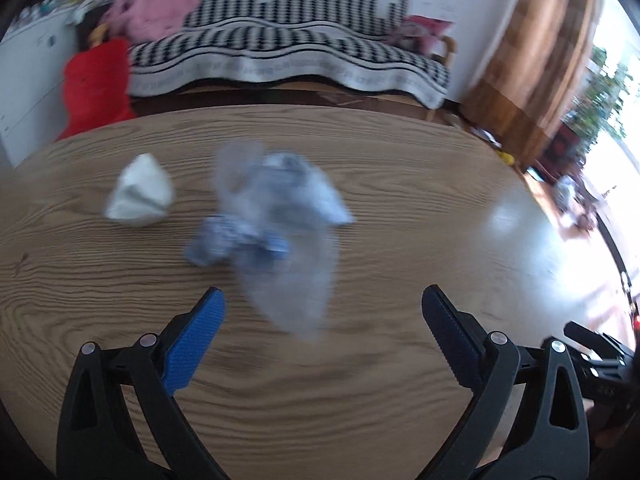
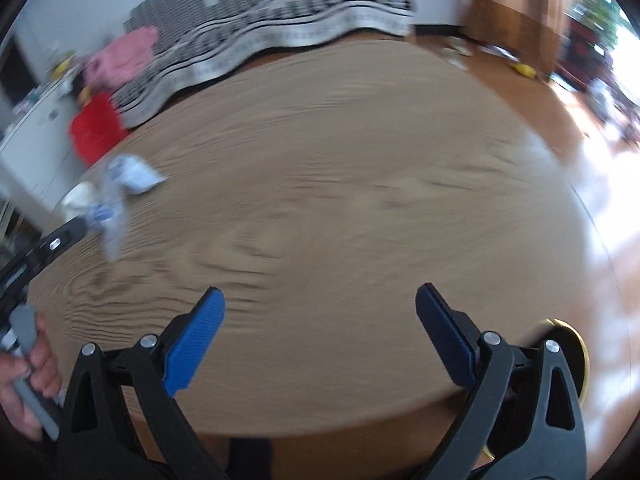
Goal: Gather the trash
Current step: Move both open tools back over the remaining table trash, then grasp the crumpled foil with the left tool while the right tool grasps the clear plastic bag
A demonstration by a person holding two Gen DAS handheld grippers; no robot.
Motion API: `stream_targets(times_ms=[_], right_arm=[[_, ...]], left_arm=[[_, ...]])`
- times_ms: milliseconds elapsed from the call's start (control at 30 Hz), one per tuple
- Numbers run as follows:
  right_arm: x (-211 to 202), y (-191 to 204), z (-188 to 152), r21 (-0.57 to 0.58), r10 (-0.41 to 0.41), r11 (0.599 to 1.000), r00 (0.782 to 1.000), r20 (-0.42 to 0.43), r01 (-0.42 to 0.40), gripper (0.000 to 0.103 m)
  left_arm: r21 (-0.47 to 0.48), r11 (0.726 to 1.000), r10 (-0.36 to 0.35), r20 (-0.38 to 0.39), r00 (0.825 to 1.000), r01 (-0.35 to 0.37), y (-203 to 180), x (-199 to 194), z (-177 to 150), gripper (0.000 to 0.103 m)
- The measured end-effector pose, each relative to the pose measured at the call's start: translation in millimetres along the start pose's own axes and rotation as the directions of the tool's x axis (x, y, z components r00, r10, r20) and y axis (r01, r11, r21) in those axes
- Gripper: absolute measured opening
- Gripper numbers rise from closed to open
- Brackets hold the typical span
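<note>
Plastic wrapper (image 1: 276,220) lies before the wide-open, empty left hand-held gripper (image 1: 322,304); right (image 2: 320,302) likewise.

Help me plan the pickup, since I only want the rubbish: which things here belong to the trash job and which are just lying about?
Trash job:
- crumpled clear plastic wrapper with blue print, on the table
- crumpled white paper, beside it
- left gripper and right gripper, both open

Lying about:
- red bag
- pink cloth
- sofa with black-and-white cover
</note>
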State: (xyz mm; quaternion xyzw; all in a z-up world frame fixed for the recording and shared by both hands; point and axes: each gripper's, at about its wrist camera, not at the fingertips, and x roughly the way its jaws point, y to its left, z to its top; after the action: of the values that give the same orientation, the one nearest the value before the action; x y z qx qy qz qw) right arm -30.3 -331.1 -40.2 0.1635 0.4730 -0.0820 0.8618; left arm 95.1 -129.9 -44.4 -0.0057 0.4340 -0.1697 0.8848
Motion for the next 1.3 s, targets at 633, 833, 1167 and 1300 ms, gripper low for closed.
stream_targets(times_ms=[633,833,1167,1300], right_arm=[[79,139,16,-0.174,0.173,0.968,0.983,-0.064,-0.182,0.089],[95,173,30,-0.172,0.253,0.950,0.965,-0.064,-0.260,0.087],[117,213,32,-0.172,0.304,0.934,0.949,-0.082,-0.314,0.015],[100,212,25,-0.223,0.277,0.933,0.959,-0.051,-0.282,0.008]], left_arm=[[-0.017,1.000,-0.019,0.004,1.000,0.019,75,41,22,0.026],[-0.028,0.999,-0.024,0.052,0.998,0.026,93,4,19,0.022],[-0.113,0.993,-0.006,0.057,0.998,0.013,125,-24,9,0.022],[-0.117,0.993,-0.002,0.038,0.999,0.007,121,-21,11,0.022]])
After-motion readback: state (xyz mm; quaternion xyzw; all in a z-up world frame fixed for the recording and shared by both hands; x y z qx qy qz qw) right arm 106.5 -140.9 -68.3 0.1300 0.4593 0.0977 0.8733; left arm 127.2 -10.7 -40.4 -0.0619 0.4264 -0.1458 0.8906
